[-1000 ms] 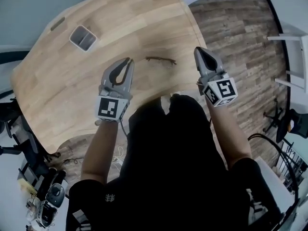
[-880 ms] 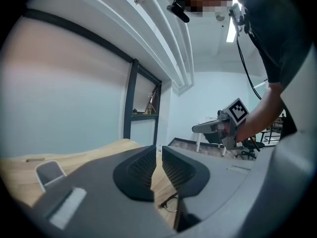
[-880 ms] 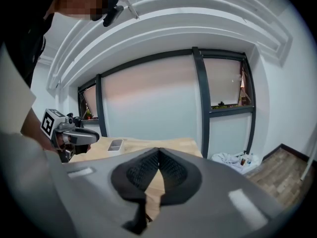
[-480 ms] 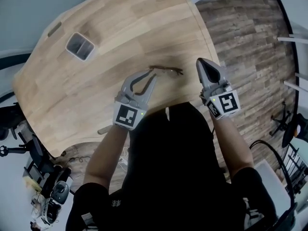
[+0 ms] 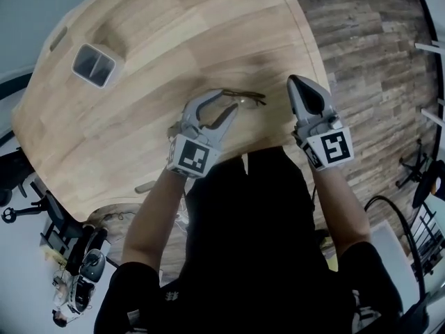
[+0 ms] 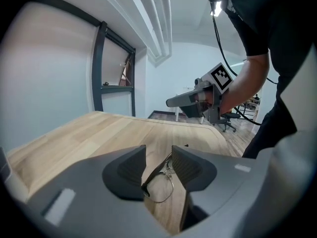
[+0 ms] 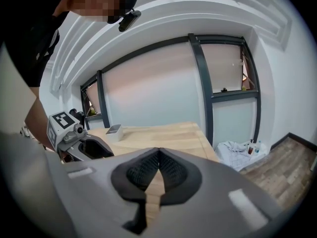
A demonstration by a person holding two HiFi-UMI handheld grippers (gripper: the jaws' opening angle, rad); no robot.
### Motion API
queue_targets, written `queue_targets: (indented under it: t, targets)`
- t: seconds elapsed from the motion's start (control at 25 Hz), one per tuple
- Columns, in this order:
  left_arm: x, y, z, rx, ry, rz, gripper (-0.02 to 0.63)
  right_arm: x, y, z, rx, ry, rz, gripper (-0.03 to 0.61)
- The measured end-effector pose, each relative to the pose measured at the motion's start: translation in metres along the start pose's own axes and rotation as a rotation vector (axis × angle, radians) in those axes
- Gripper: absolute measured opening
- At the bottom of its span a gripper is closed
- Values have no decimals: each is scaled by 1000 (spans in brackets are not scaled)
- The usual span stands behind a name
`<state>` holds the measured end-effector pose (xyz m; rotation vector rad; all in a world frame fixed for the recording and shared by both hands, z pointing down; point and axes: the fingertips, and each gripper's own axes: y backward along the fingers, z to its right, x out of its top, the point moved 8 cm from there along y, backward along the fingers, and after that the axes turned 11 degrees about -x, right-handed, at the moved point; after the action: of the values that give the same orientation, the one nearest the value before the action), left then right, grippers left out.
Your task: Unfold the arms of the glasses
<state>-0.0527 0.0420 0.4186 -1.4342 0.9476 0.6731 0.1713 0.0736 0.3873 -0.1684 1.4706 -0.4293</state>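
Pale wood is spreading out below me as a broad tabletop (image 5: pixel 160 61), and darker plank flooring (image 5: pixel 375 61) is showing past its right edge. I am standing at the table's near edge, holding a claw in each hand over it.

My left gripper (image 5: pixel 221 101) is reaching down to the glasses (image 5: pixel 247 97), which are lying on the bare wood close to the near edge, between my two claws. Its jaws have just been opening and are now standing wide apart. In the left gripper view one wire-rimmed lens and a dark arm of the glasses are sitting in the gap between the pads. The pads are not pressing on the frame; whether the dark arm is brushing the left pad I cannot tell. The frame's right end is sticking out past this claw's fingers, toward my other hand.

My right gripper (image 5: pixel 297 82) is hovering just to the right of the glasses, apart from them. Its jaws are sitting together, tips meeting, with nothing between them.

Each claw is carrying its marker cube at the wrist end, the left cube (image 5: pixel 191 156) and the right cube (image 5: pixel 330 147) both facing up at me.

Far across the table, well apart from everything else, a small grey two-compartment container (image 5: pixel 92 64) is sitting near the left edge.
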Motion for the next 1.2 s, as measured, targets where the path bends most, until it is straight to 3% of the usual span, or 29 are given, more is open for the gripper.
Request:
queue_targets:
  t: [0.16,0.44,0.72,1.12,1.2]
  targets:
    - [-7,-19,0,-41,-41,-40,171,-12,-3,3,7,-12,-11,-3]
    - [-24,-34,6,-26,-90,-126,137,-21,-5,4,7,-32,-29,-2]
    - [-23,-34,5,20,-80,-114,3,-22,-8,-1,35,-40,-32,-2]
    - [-11,-24,1,45,-63,-74,5,-31,-9,-3,58,-30,-92,-2]
    - [-11,-25,2,29,-59,-67,69,-31,-9,-3,63,-25,-91,-3]
